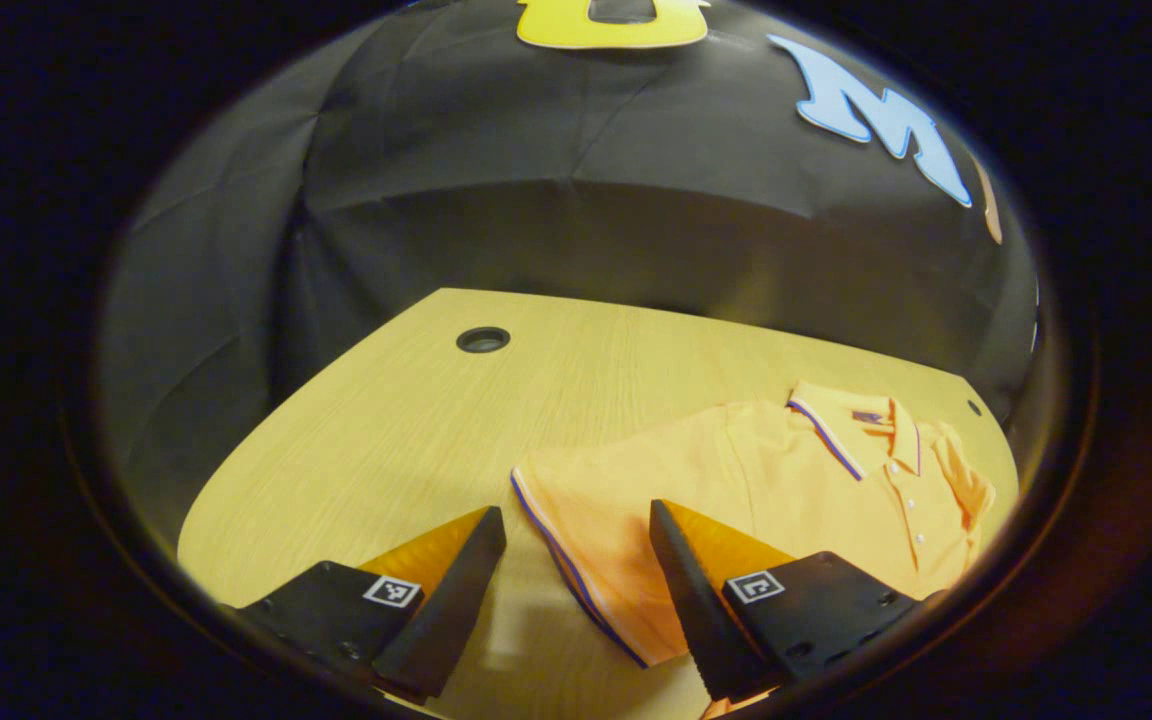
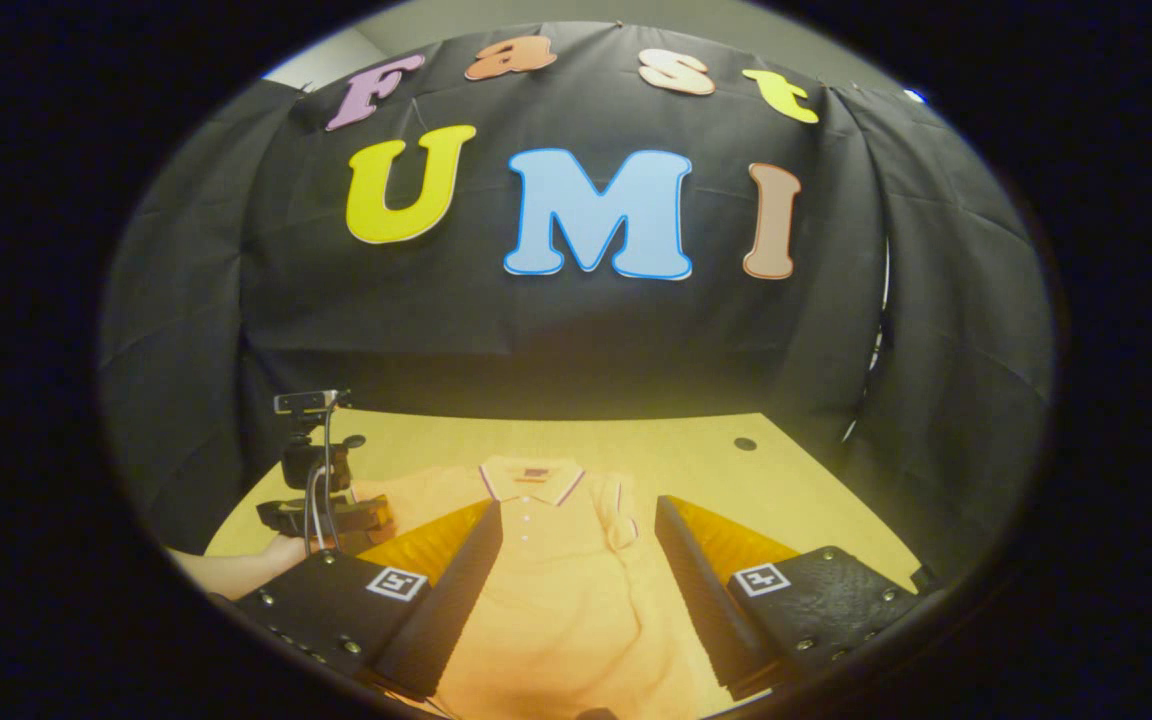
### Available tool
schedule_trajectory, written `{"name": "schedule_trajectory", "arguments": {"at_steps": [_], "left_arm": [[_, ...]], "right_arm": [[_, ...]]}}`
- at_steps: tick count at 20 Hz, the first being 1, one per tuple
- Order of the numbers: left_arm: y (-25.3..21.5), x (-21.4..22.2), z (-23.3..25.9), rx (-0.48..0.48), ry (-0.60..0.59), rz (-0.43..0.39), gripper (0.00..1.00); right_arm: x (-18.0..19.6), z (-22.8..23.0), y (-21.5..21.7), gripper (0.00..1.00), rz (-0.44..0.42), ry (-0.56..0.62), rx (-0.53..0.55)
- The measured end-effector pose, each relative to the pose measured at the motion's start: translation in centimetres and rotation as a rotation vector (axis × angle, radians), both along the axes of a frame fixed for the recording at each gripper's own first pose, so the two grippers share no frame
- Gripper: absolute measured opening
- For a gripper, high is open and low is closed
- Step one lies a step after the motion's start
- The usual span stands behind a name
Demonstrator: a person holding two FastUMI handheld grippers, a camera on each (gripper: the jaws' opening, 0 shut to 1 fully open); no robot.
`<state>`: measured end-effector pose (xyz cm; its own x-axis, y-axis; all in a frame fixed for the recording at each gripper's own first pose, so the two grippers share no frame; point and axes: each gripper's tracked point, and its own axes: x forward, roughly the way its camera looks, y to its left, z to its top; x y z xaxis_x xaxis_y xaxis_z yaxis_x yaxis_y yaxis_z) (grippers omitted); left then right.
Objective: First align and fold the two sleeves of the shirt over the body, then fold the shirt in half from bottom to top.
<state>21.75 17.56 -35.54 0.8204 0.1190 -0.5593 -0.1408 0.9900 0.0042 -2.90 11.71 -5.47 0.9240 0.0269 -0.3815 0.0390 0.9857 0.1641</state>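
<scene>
So the orange polo shirt [image 1: 736,480] is lying flat on the wooden tabletop [image 1: 386,430], collar toward the booth wall and buttons up, which is how you'd want it for sleeve folds. Starting at the left: the left gripper [image 1: 576,590] hangs over the striped cuff of the shirt's left sleeve [image 1: 586,540] with its fingers spread wide and nothing between them; my guess is it's lining up to pick that edge, since the trim runs right through the gap. Can't tell how high above the cloth it sits, though. Moving right, the collar [image 1: 846,430] and placket show fine, but the far sleeve [image 1: 966,480] is squashed at the edge of the left gripper view. In the right gripper view the right gripper [image 2: 576,580] is also spread and empty, centred over the shirt's chest. That far sleeve looks already folded onto the body, hard to be sure. The hem is cut off at the bottom.
</scene>
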Motion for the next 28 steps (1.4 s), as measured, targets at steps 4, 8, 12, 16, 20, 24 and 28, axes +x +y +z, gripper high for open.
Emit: {"name": "schedule_trajectory", "arguments": {"at_steps": [4,8,12,16,20,24,28], "left_arm": [[-1.2,0.8,-0.5,0.041,0.021,-0.043,0.93],[-1.6,1.0,-0.8,0.058,0.031,-0.053,0.73],[-1.9,1.2,-0.7,0.051,0.028,-0.063,0.20],[-1.8,1.1,-0.6,0.046,0.024,-0.048,0.07],[-2.2,0.9,1.0,0.045,-0.008,-0.037,0.06],[-4.4,1.3,3.7,0.067,-0.055,-0.091,0.06],[-8.0,1.7,5.4,0.080,-0.082,-0.161,0.06]], "right_arm": [[-0.4,-1.2,1.0,0.96,0.018,0.040,0.024],[-0.3,-1.2,0.9,0.96,0.027,0.042,0.030],[-0.6,-1.7,0.1,0.96,0.015,0.051,0.053],[-1.1,-2.3,-1.2,0.96,0.001,0.066,0.058],[-1.5,-2.8,-2.9,0.96,-0.022,0.070,0.065],[-1.5,-3.4,-3.6,0.96,-0.034,0.071,0.090],[-1.7,-3.8,-4.0,0.96,-0.037,0.074,0.098]]}}
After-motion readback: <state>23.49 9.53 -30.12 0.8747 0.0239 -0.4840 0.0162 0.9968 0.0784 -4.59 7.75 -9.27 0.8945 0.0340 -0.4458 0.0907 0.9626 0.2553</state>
